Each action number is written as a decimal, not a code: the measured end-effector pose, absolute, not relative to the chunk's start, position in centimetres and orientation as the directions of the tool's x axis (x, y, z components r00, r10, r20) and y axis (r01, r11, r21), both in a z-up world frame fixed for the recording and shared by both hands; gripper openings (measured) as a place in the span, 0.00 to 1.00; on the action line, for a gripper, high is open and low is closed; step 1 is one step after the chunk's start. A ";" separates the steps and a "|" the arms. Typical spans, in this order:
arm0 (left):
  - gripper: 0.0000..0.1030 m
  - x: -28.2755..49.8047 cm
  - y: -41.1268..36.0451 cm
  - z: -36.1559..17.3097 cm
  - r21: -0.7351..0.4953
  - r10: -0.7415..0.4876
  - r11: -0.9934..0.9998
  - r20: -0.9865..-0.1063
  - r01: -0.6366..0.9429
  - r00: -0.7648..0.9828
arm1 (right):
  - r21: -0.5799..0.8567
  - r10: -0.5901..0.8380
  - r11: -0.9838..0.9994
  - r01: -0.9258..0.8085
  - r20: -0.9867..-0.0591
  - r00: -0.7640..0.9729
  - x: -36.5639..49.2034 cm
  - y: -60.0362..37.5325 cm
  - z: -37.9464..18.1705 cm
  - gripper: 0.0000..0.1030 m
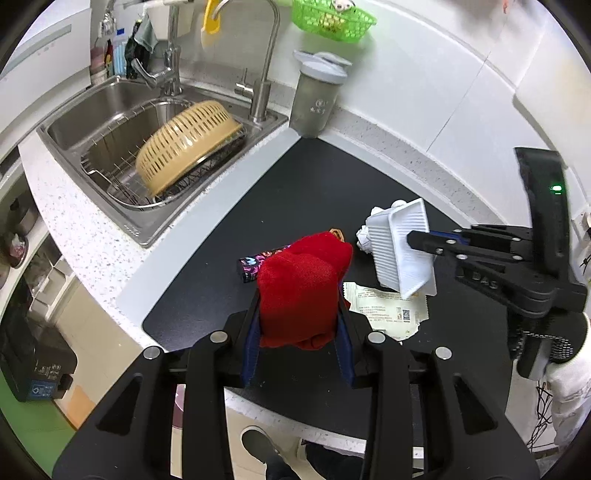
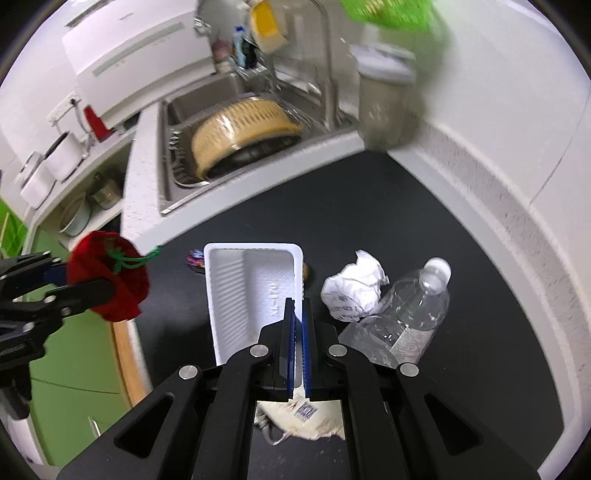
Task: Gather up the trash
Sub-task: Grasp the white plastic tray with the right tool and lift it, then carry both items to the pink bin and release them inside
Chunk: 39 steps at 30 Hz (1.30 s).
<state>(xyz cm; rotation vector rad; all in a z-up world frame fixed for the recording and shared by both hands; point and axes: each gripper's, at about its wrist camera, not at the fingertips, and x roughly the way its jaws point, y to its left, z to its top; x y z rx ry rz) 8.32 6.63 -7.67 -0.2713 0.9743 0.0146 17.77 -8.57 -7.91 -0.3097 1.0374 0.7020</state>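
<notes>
My left gripper (image 1: 298,302) is shut on a red cloth pouch (image 1: 303,291) with a green drawstring, held above the black countertop (image 1: 317,177). From the right wrist the pouch (image 2: 110,277) hangs at the left in that gripper (image 2: 74,280). My right gripper (image 2: 298,306) is shut on the rim of a white ribbed plastic tray (image 2: 251,288); the tray (image 1: 402,243) is tilted, its near end raised. A crumpled paper ball (image 2: 352,284) and an empty clear bottle (image 2: 410,310) lie to its right. A flat printed wrapper (image 1: 388,310) lies beneath. A colourful tube (image 1: 255,266) rests beyond the pouch.
A steel sink (image 1: 74,122) with a beige colander (image 1: 188,144) on a wire rack is at the back left, taps behind. A grey lidded cup (image 1: 314,99) stands in the corner and a green basket (image 1: 332,18) hangs above. The counter's front edge drops to the floor.
</notes>
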 end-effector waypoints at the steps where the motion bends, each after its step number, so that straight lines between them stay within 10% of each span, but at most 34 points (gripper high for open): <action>1: 0.34 7.9 6.8 -7.4 -0.219 -0.104 0.966 -0.816 -0.137 0.568 | 0.086 0.397 0.732 -0.676 -0.860 0.321 17.1 -8.4 -6.9 0.03; 22: 0.34 -11.8 19.1 -14.8 -0.189 0.096 0.842 -0.870 -0.505 0.484 | 0.146 0.474 0.413 -0.899 -0.877 0.076 2.6 10.6 -12.6 0.03; 39: 0.33 -15.8 28.1 -50.9 -0.220 -0.020 0.726 -0.954 -0.651 0.300 | 0.125 0.289 0.348 -0.929 -0.957 -0.020 -2.0 18.8 -41.4 0.03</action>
